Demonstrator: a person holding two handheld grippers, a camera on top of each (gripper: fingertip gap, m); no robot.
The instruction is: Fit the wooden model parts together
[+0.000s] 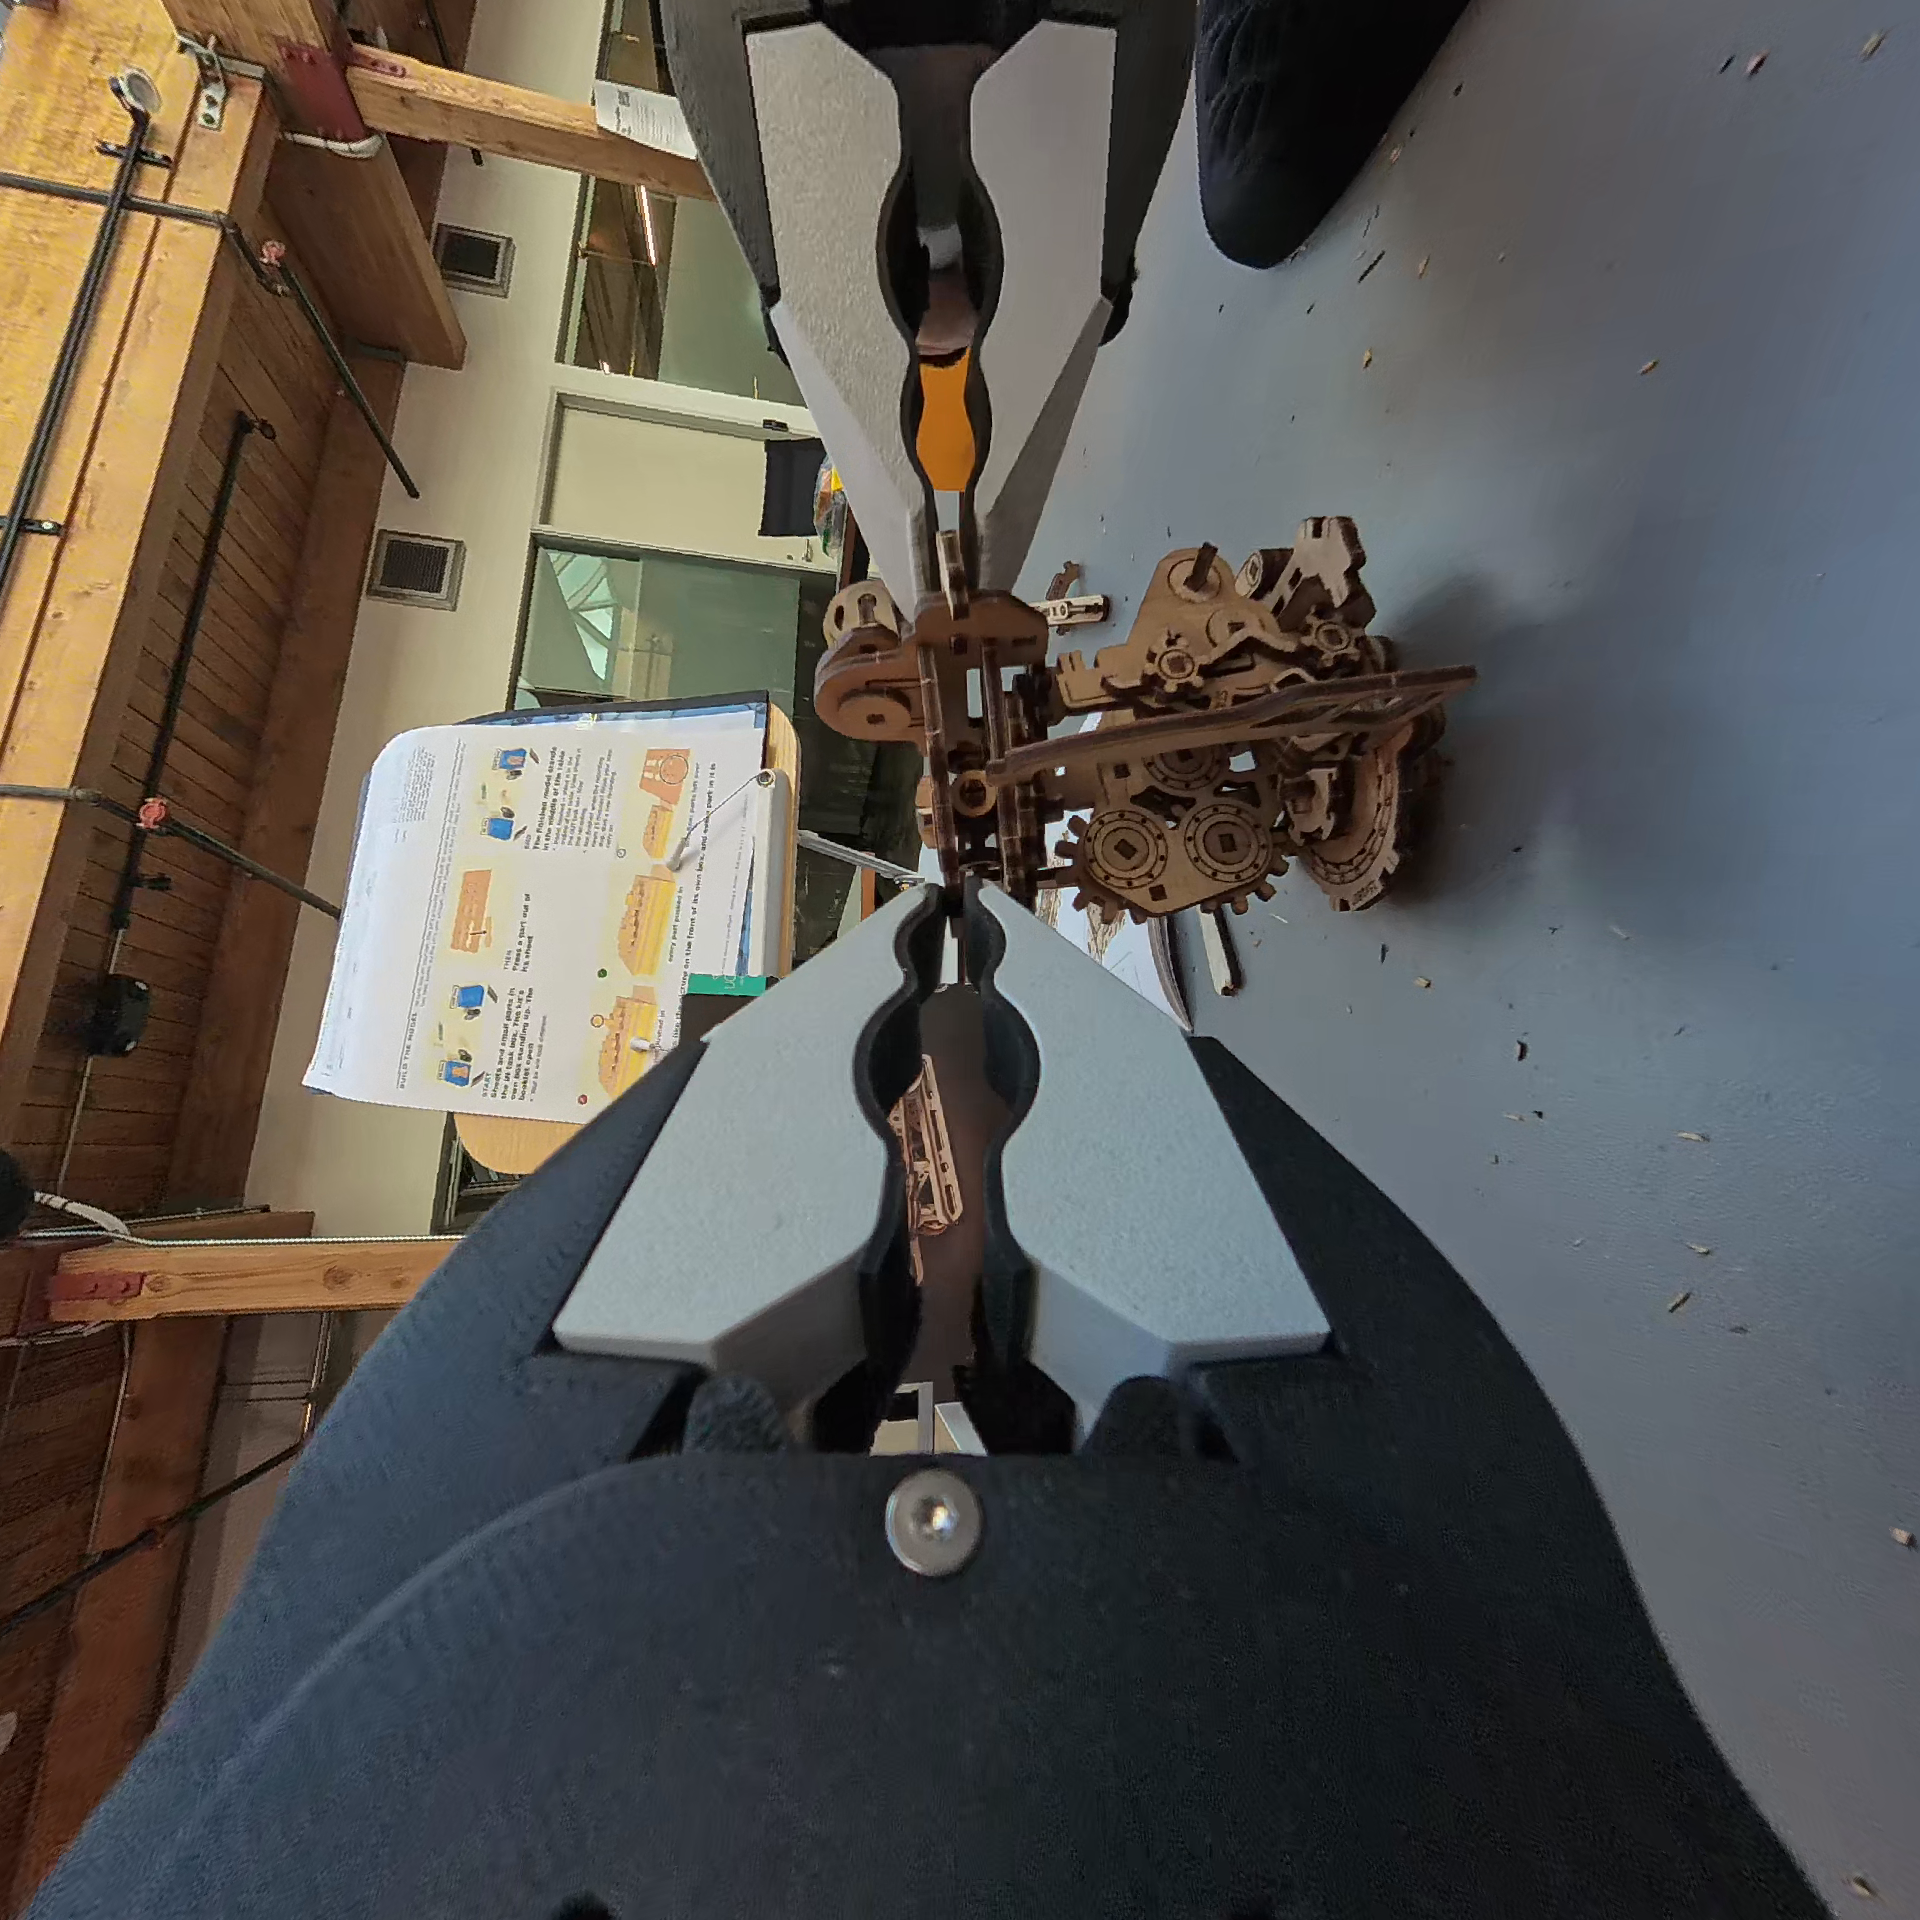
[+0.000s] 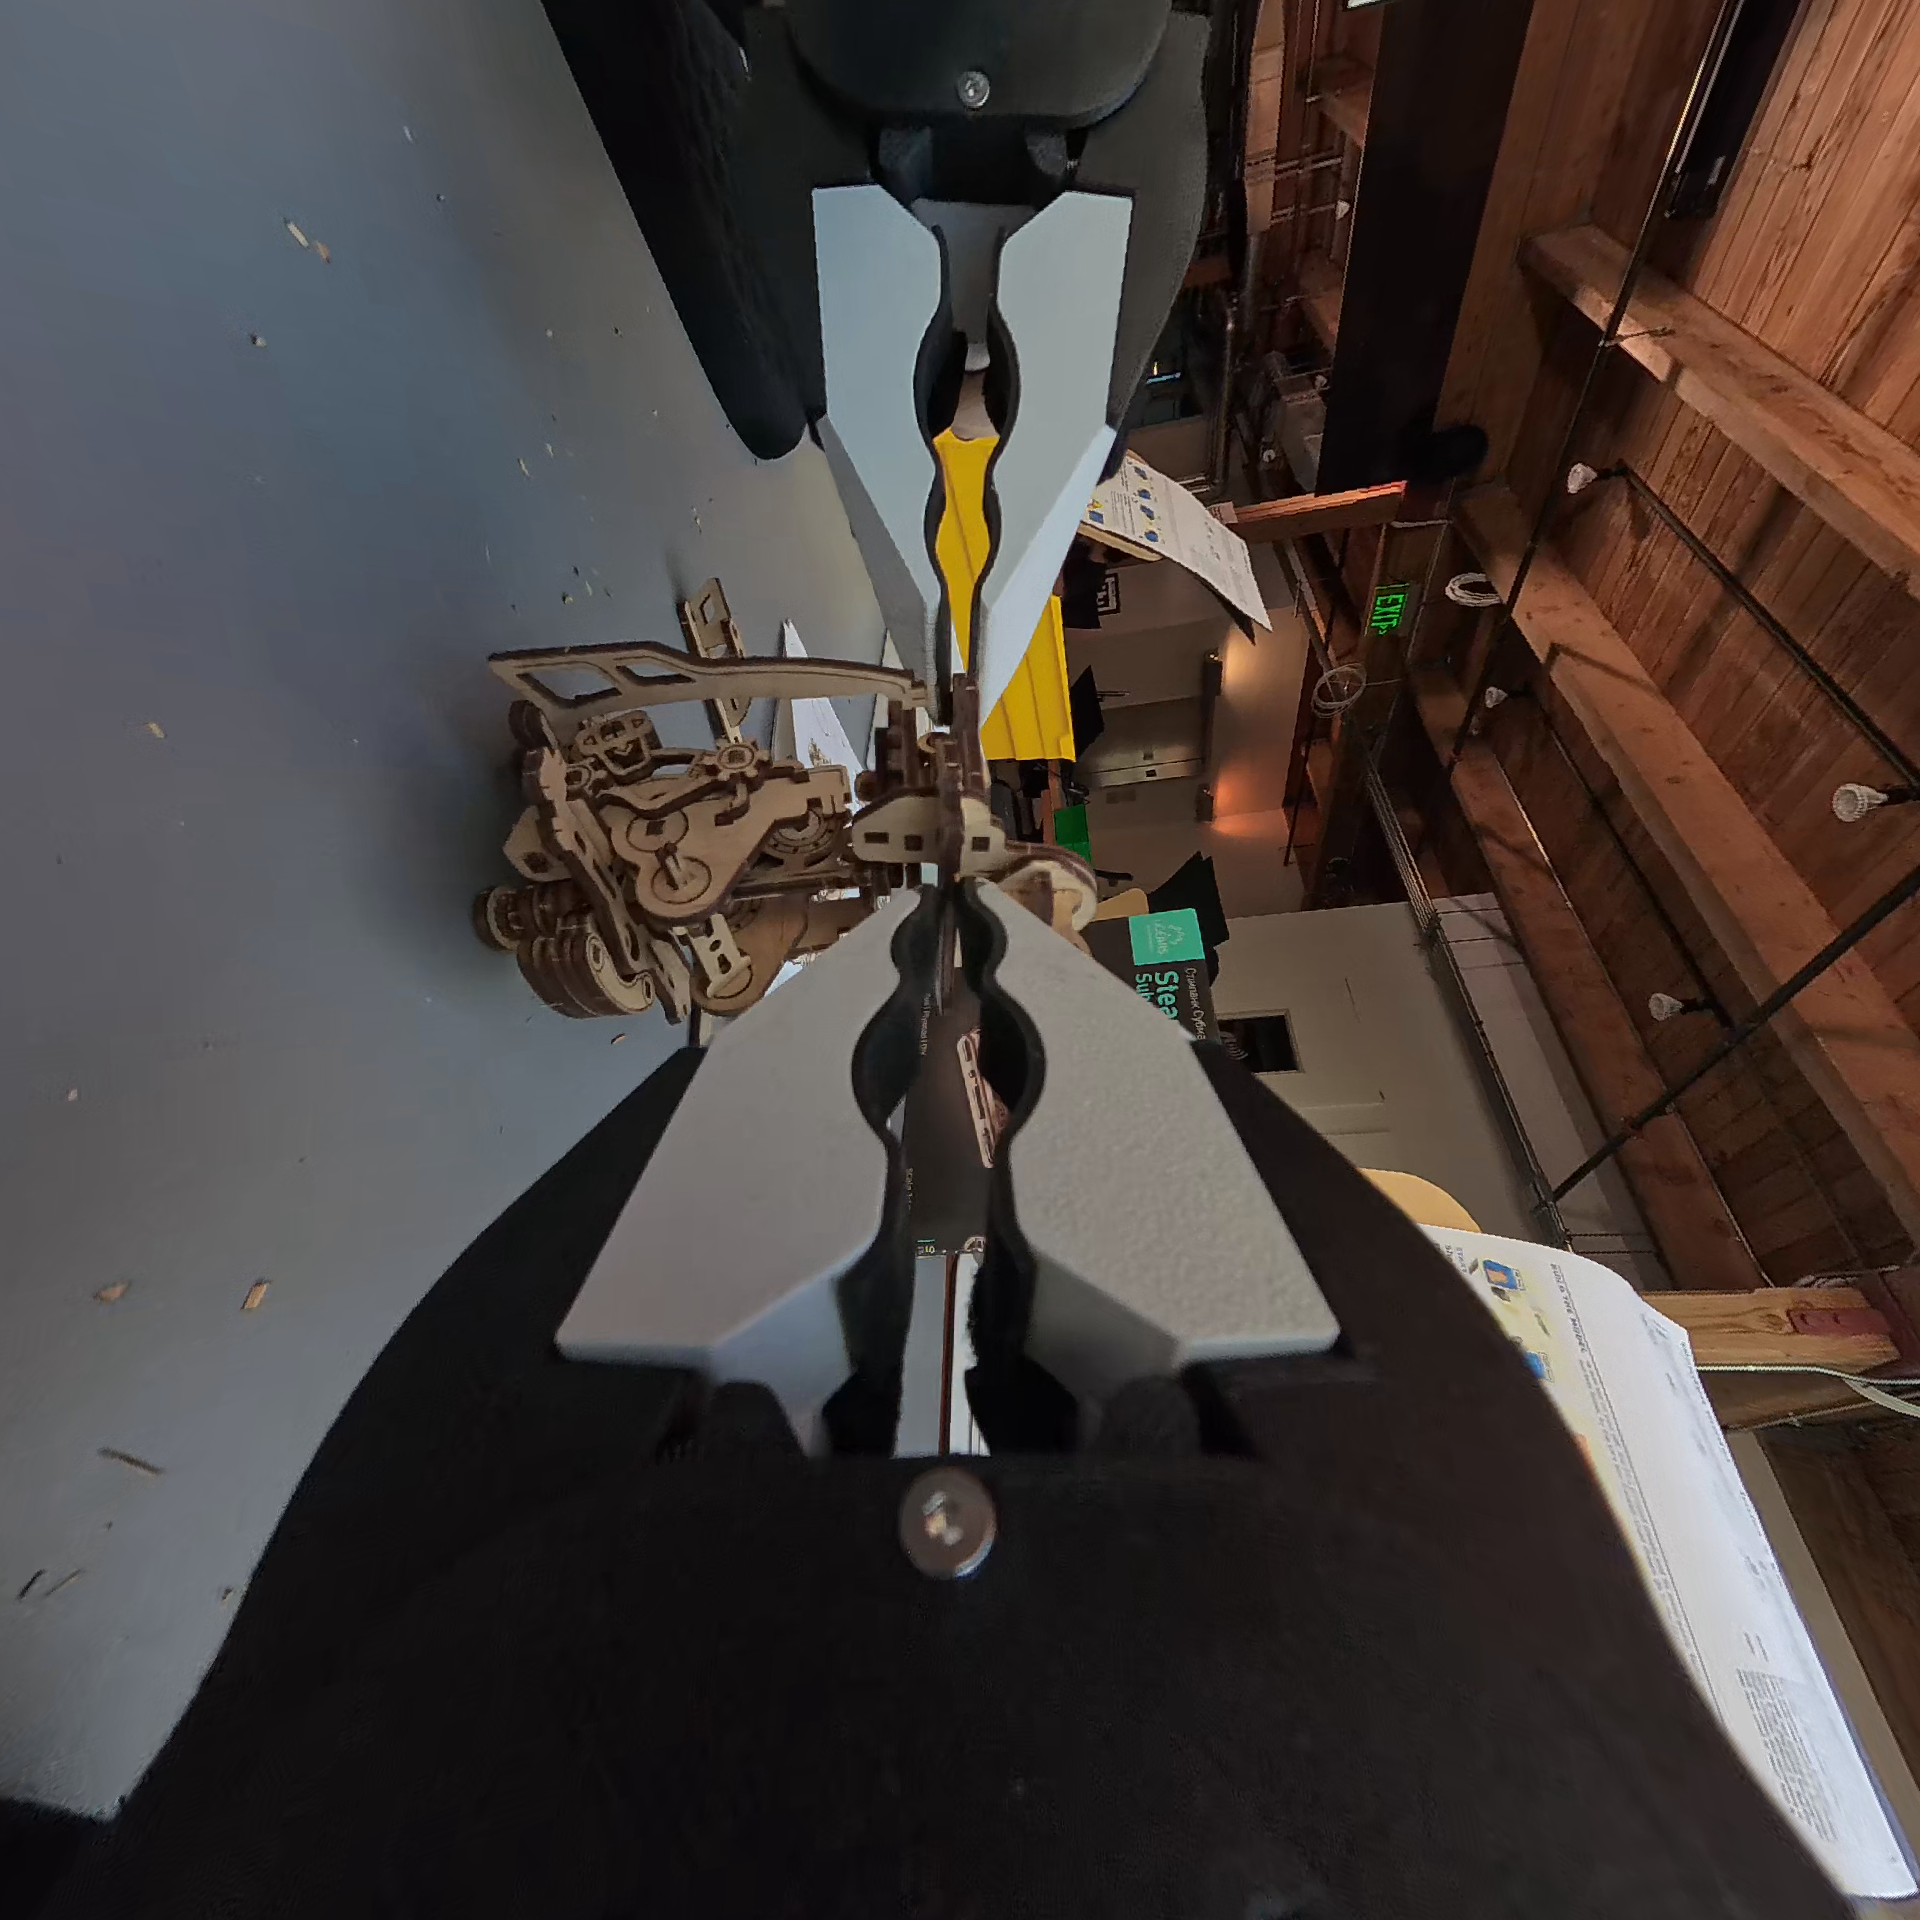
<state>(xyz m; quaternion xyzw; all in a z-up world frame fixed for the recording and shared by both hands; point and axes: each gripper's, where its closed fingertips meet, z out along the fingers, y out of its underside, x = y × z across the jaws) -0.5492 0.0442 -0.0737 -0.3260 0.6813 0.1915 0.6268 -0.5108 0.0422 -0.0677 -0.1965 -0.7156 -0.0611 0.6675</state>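
We see the wooden model (image 1: 1195,748) standing on the grey table (image 1: 1662,935), gears and levers already joined. Our left gripper (image 1: 954,902) pinches one end of its upright frame with fingers drawn narrow, while the right gripper (image 2: 948,896) nips the opposite end the same way (each shows facing the other). An instruction sheet (image 1: 540,914) hangs behind.

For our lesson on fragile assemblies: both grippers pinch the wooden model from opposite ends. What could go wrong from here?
1. The left gripper and right gripper grip only thin edges of the model; uneven pushing might snap a plate.
2. The long curved strut sticks out and could catch or bend.
3. Loose parts on the table may be knocked away.
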